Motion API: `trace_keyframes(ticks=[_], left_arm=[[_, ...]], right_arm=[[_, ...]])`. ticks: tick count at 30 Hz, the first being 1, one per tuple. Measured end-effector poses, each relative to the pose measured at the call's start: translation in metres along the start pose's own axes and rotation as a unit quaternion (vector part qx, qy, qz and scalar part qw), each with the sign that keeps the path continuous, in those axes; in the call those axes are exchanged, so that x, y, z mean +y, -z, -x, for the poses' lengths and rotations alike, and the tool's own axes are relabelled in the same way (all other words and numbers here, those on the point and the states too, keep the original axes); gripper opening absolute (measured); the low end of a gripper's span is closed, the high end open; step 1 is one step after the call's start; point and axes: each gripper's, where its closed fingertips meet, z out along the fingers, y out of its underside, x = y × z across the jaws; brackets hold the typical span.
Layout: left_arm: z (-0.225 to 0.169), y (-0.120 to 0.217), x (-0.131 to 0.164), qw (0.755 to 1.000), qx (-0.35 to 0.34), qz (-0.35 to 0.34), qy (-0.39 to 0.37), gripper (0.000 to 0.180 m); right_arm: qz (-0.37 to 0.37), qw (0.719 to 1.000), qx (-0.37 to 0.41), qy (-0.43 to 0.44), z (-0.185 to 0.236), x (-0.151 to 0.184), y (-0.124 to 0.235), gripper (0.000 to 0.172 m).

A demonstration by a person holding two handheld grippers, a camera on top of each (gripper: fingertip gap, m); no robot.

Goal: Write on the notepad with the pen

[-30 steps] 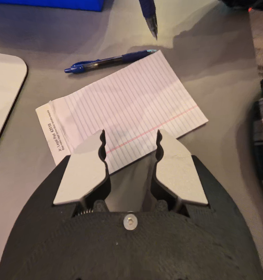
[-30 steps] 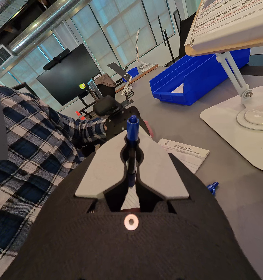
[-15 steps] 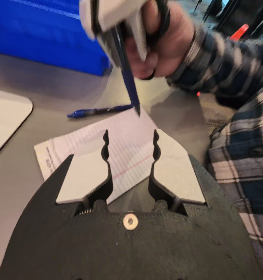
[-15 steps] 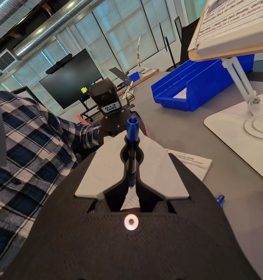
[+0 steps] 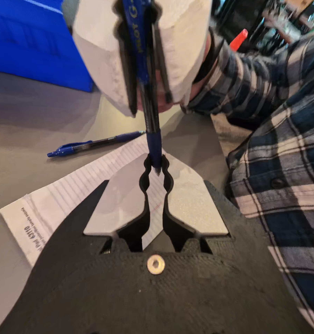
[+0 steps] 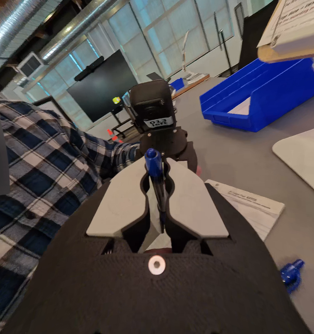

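I am looking along two hand-held grippers above a grey table (image 5: 22, 112); a white lined notepad (image 5: 83, 182) lies flat on it, its printed header strip at the near left.

My left gripper (image 5: 156, 162) is nearly closed; its dark fingertips (image 5: 147, 163) clamp the blue rubber grip of a pen (image 5: 154, 144) just above the point; the point hangs between the fingers over the far corner of the notepad, and I cannot tell whether it touches the paper.

The same pen rises steeply into my right gripper (image 6: 157, 169), which comes down from the far side; in its own view the blue cap end (image 6: 151, 159) sticks out past the fingertips (image 6: 168, 169) and the barrel runs down the narrow slot between them; the slot is only a little wider than the pen, and I cannot tell whether the pads are pressing on it.

A second blue pen (image 5: 91, 144) lies flat on the table just beyond the notepad's far edge, tip toward the right.

A blue bin (image 6: 261, 101) stands at the far left of the table; a white board (image 6: 300, 153) lies beside it; a person's plaid sleeve (image 5: 252, 72) and shirt fill the right side.
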Motion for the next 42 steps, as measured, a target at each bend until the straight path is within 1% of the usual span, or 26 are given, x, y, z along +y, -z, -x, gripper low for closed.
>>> trace_keyframes(ticks=[2,4,5,7,8,9,11,13,14,15,16,17,19,20,21,25,30,35,38,40,41,42], left_arm=[[0.004,0.003,0.004,1.0,-0.008,0.022,-0.011,0.011],[0.0,0.004,0.008,0.999,0.016,0.038,-0.005,0.011],[0.002,0.004,0.008,0.999,0.014,0.037,-0.004,0.011],[-0.003,0.007,0.003,0.999,0.033,0.022,-0.003,0.012],[-0.003,0.012,0.004,0.999,0.037,0.026,-0.008,0.019],[0.0,0.021,0.004,0.999,0.035,0.032,-0.012,0.031],[0.012,0.044,0.009,0.999,0.021,0.038,-0.019,0.028],[0.046,0.067,0.017,0.996,-0.058,0.052,-0.036,0.02],[0.054,0.073,0.023,0.994,-0.069,0.068,-0.042,0.018],[0.06,0.076,0.028,0.994,-0.071,0.076,-0.038,0.017],[0.071,0.079,0.033,0.99,-0.095,0.091,-0.042,0.011],[0.083,0.079,0.042,0.983,-0.124,0.12,-0.06,0.009],[0.099,0.075,0.061,0.969,-0.153,0.176,-0.079,0.009],[0.102,0.07,0.067,0.966,-0.153,0.191,-0.083,0.009],[0.098,0.062,0.073,0.967,-0.134,0.199,-0.082,0.009],[0.095,0.053,0.072,0.974,-0.128,0.17,-0.072,0.0],[0.093,0.051,0.073,0.98,-0.115,0.149,-0.058,0.0],[0.092,0.051,0.072,0.985,-0.099,0.132,-0.044,0.0],[0.088,0.056,0.066,0.989,-0.086,0.112,-0.034,0.018],[0.078,0.061,0.053,0.995,-0.055,0.076,-0.033,0.03],[0.074,0.064,0.047,0.996,-0.048,0.06,-0.035,0.032],[0.068,0.065,0.041,0.998,-0.029,0.044,-0.035,0.04]], right_arm=[[0.012,1.0,-0.001,-0.006,-0.002,0.003,0.0,0.01],[0.043,0.999,0.017,0.007,-0.005,0.009,-0.001,0.008],[0.047,0.998,0.024,0.015,-0.006,0.009,-0.002,0.008],[0.034,0.999,0.031,0.018,-0.008,0.003,-0.002,0.007],[0.022,0.999,0.036,0.013,-0.01,-0.001,-0.002,0.007],[0.011,0.999,0.041,0.014,-0.012,-0.004,-0.001,0.007],[-0.008,0.998,0.05,0.033,-0.015,-0.011,-0.001,0.006],[-0.021,0.997,0.053,0.043,-0.017,-0.017,-0.003,0.006],[-0.024,0.997,0.056,0.05,-0.018,-0.019,-0.006,0.006],[-0.024,0.997,0.056,0.053,-0.02,-0.02,-0.01,0.006],[-0.021,0.997,0.057,0.055,-0.023,-0.019,-0.014,0.006],[-0.016,0.996,0.061,0.06,-0.027,-0.018,-0.018,0.007],[-0.003,0.995,0.064,0.07,-0.033,-0.015,-0.026,0.007],[-0.002,0.996,0.062,0.07,-0.036,-0.014,-0.03,0.007],[0.003,0.996,0.063,0.071,-0.039,-0.012,-0.033,0.007],[0.027,0.995,0.06,0.08,-0.049,-0.002,-0.043,0.007],[0.058,0.993,0.055,0.091,-0.056,0.013,-0.054,0.007],[0.062,0.992,0.056,0.094,-0.061,0.02,-0.058,0.007],[0.043,0.993,0.055,0.09,-0.061,0.012,-0.055,0.007],[0.03,0.995,0.05,0.086,-0.059,0.007,-0.052,0.007],[0.025,0.995,0.051,0.085,-0.059,0.004,-0.05,0.006],[0.022,0.995,0.052,0.086,-0.059,0.003,-0.049,0.007]])
